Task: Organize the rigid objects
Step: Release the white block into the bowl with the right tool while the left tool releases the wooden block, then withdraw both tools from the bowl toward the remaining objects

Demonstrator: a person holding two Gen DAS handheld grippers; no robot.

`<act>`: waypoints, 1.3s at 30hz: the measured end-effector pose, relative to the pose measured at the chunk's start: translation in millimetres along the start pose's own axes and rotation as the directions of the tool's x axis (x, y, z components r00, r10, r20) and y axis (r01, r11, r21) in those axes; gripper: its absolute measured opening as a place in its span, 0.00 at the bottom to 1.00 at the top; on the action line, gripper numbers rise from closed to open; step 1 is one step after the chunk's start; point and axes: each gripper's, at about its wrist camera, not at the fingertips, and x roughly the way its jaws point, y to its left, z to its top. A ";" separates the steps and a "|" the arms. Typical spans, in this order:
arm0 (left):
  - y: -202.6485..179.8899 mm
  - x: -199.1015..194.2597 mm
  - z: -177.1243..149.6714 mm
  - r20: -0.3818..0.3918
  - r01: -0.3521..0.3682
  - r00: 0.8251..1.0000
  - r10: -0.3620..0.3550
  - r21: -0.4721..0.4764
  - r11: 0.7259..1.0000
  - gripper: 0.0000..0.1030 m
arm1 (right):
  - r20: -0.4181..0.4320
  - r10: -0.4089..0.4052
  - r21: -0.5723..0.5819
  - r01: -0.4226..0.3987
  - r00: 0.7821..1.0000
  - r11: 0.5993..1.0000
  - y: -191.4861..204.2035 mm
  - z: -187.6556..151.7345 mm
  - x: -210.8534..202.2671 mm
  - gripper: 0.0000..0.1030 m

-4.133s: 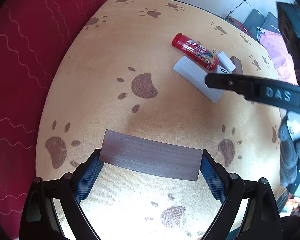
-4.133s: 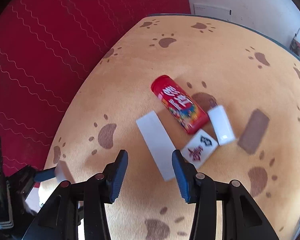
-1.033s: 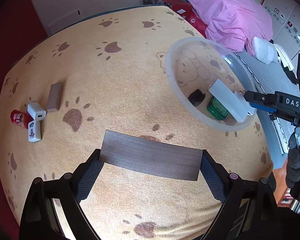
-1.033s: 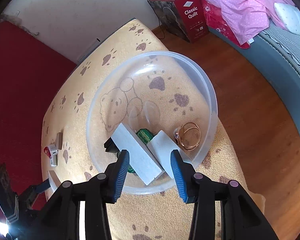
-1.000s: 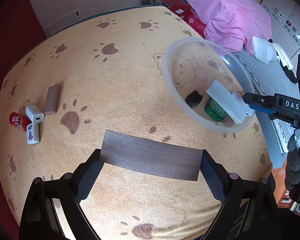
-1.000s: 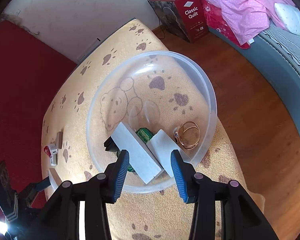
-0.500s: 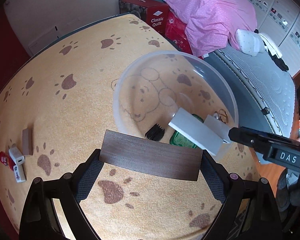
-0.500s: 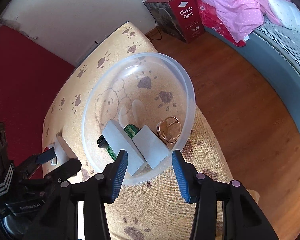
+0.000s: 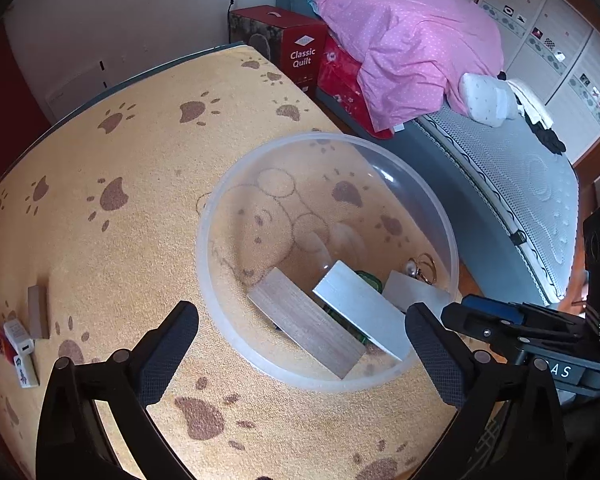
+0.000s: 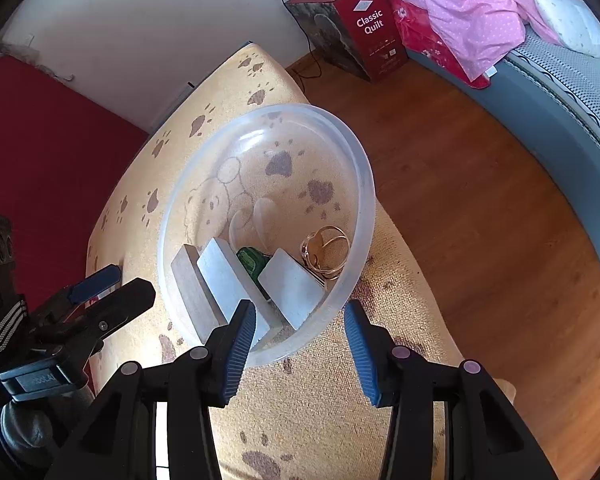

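Brown block [image 9: 306,326] in clear bowl [image 9: 220,196], between spread left fingers [image 9: 172,354], seemingly untouched

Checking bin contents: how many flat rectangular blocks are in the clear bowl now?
3 in the clear bowl: wood-grain block leftmost, long white block beside it, shorter white block near the gold rings. Smaller pieces underneath may be hidden.

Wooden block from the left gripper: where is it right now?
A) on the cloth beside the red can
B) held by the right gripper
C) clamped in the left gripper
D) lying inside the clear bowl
D: the wooden block leans inside the clear bowl beside a white block, and the left gripper is open with nothing in it.
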 end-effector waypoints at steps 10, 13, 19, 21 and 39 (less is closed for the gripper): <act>16.1 1.0 -18.0 -0.036 -0.026 0.999 0.024 -0.052 0.998 1.00 | -0.024 0.005 -0.076 -0.007 1.000 0.997 19.8 -7.7 2.5 0.48; 22.0 -0.9 -23.6 -0.040 -0.033 0.999 0.030 -0.071 0.997 1.00 | -0.039 0.003 -0.095 -0.007 0.999 0.995 24.1 -13.2 3.2 0.48; 32.9 -2.7 -34.4 -0.054 -0.041 0.998 0.036 -0.104 0.994 1.00 | -0.041 -0.004 -0.124 -0.001 0.999 0.992 33.0 -18.3 1.8 0.48; 35.8 -3.5 -37.1 -0.057 -0.043 0.998 0.037 -0.112 0.993 1.00 | -0.040 -0.007 -0.134 0.002 0.999 0.991 36.9 -18.9 1.5 0.48; 82.6 -21.3 -68.2 -0.069 -0.075 0.996 0.060 -0.232 0.970 1.00 | -0.070 -0.008 -0.244 -0.010 0.997 0.970 81.9 -35.7 13.1 0.50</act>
